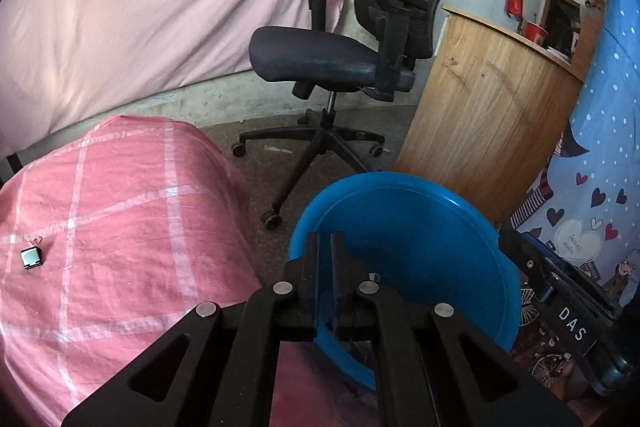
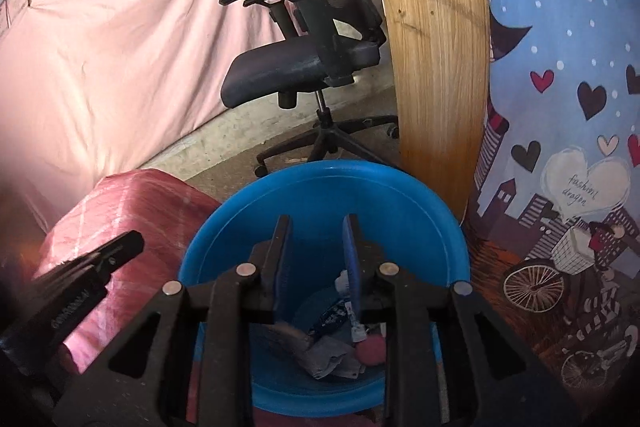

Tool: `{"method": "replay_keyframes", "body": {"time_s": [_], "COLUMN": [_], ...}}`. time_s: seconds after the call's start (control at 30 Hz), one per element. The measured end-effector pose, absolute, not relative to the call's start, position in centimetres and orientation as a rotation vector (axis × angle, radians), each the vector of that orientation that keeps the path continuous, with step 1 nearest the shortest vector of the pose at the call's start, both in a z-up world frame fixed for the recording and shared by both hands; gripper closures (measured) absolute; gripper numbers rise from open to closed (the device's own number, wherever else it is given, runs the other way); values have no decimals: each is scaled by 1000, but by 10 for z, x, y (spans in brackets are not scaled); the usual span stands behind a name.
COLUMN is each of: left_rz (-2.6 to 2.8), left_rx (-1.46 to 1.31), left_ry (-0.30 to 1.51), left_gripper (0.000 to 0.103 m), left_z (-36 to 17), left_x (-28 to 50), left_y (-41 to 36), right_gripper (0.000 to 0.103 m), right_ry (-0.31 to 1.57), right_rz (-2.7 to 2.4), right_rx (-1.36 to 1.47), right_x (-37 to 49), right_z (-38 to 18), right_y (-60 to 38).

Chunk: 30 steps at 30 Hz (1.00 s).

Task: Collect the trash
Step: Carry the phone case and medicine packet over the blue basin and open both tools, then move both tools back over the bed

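Note:
A blue plastic basin [image 1: 432,227] [image 2: 328,187] stands between a pink checked cloth and a blue printed cloth. My left gripper [image 1: 325,243] is shut on the basin's near rim, one finger on each side of the wall. My right gripper [image 2: 318,227] hangs open and empty above the basin's inside. Crumpled wrappers and paper trash [image 2: 332,351] lie on the basin's bottom, with a pink round scrap [image 2: 372,349]. A small metal binder clip [image 1: 31,255] lies on the pink cloth at far left.
The pink checked cloth [image 1: 120,227] covers a surface on the left. A black office chair [image 1: 340,59] stands on the floor behind. A wooden cabinet [image 1: 480,107] is at the right, next to the blue printed cloth [image 2: 560,107]. A pink sheet hangs on the wall.

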<state>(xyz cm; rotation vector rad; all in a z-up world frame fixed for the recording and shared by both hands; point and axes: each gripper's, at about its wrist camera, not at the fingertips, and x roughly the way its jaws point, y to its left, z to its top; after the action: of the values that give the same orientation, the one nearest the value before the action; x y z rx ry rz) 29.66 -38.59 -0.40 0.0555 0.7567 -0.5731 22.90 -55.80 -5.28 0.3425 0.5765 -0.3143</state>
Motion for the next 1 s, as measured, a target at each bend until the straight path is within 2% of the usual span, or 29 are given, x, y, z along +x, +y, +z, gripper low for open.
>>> {"method": "replay_keyframes", "body": {"time_s": [0.37,0.47,0.6,0.67,0.73,0.8,0.87,0.9,0.93,1.0], "left_rz": [-502,-475,-429,-391,-351,-313,-281,-263,-239,-196], "left_rx": [3,-17,-36,-53,-80,-105,-115,-116,-116,-118], "left_ry": [733,709,665,637,600,552,514,499,478,434], "left_gripper": [100,100,97,88,62,52,46,38,26,11], "left_z": [12,19,31,39,47,55,62,64,67,70], "left_x": [302,300,296,294,290,285,279,277,274,268], "left_y": [-345,-326,-297,-276,-256,-236,-216,-204,-192,-172], "right_gripper": [56,51,36,29,19,11,5,2,0,0], "right_ry": [550,509,430,389,337,285,249,222,203,168], "right_rz": [-284,-259,-208,-185,-160,-133,-108,-85,-69,-41], "right_rx": [301,301,280,273,263,248,235,223,215,199], "right_x": [234,235,236,236,235,234,233,233,233,233], "right_z": [-46,-39,-25,-17,-9,-3,2,5,7,11], "right_y": [-545,-536,-515,-505,-492,-477,-465,-456,-449,-435]}}
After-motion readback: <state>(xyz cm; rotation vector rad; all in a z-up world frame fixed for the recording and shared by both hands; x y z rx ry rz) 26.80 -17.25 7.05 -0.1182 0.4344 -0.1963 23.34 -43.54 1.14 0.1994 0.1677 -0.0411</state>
